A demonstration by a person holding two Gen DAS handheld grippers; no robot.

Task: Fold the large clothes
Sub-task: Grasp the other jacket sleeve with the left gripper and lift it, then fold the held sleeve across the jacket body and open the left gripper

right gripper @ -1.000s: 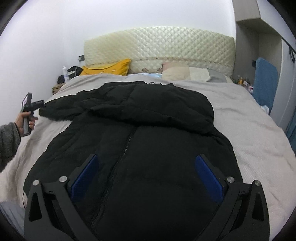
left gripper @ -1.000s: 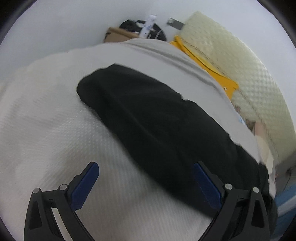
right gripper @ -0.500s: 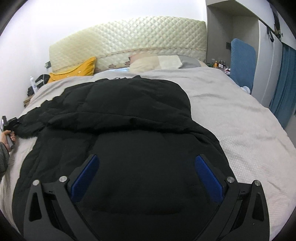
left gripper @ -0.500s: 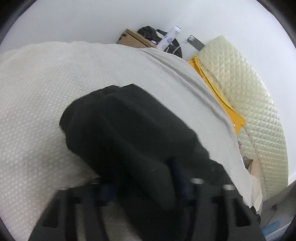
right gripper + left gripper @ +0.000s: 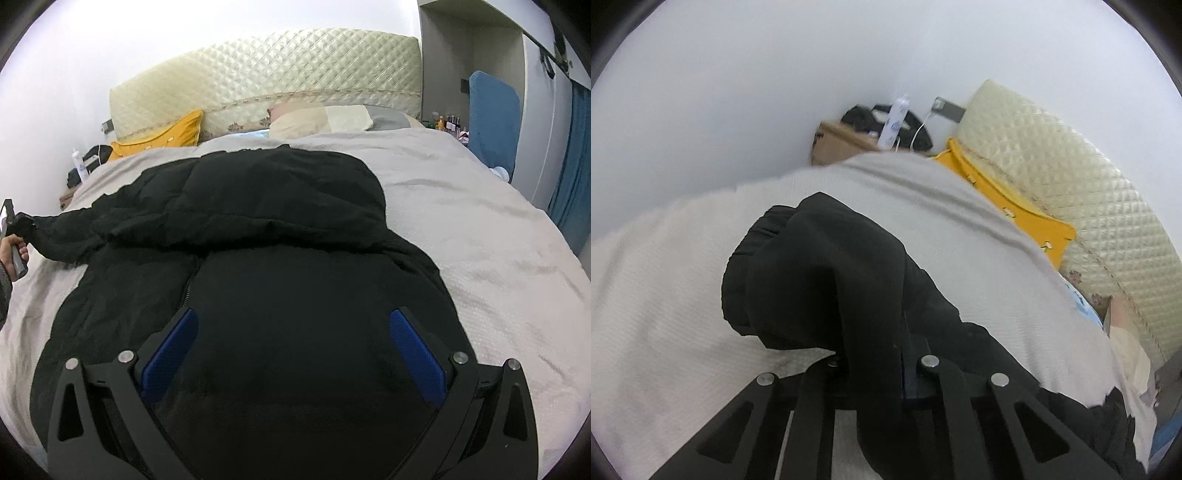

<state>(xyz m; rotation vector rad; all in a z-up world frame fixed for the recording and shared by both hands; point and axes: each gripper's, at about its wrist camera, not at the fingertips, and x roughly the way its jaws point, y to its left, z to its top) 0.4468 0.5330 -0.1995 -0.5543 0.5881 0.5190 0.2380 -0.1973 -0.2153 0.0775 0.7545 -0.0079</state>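
Black padded fabric fills both views: a large black jacket (image 5: 258, 266) lies spread on the grey-white bedspread (image 5: 498, 258), its hood toward the far quilted headboard (image 5: 266, 85). No brand or label on the jacket can be read. At far left, a white bottle (image 5: 894, 120) stands on the bedside cabinet (image 5: 838, 146) with blue print too blurred to make out.

Going from left to right in the right wrist view, the person's left hand (image 5: 11, 254) grips the left claw's handle at the bed's left edge, with the jacket's sleeve (image 5: 62, 236) stretched out to it. In the left wrist view, the left claw (image 5: 871, 363) is closed on the sleeve cuff (image 5: 812, 273), black cloth bunched between its fingers. A second ago that claw stood wide open above the sleeve; it has since closed and the cuff is lifted off the bedspread.

Next comes a yellow pillow (image 5: 162, 136), then pale pillows (image 5: 332, 118) against the headboard, and a blue chair (image 5: 493, 122) at far right.

The right claw (image 5: 291, 352) hangs over the near hem of the jacket, blue pads (image 5: 170, 354) spread wide with nothing between them, as in the earlier frames.
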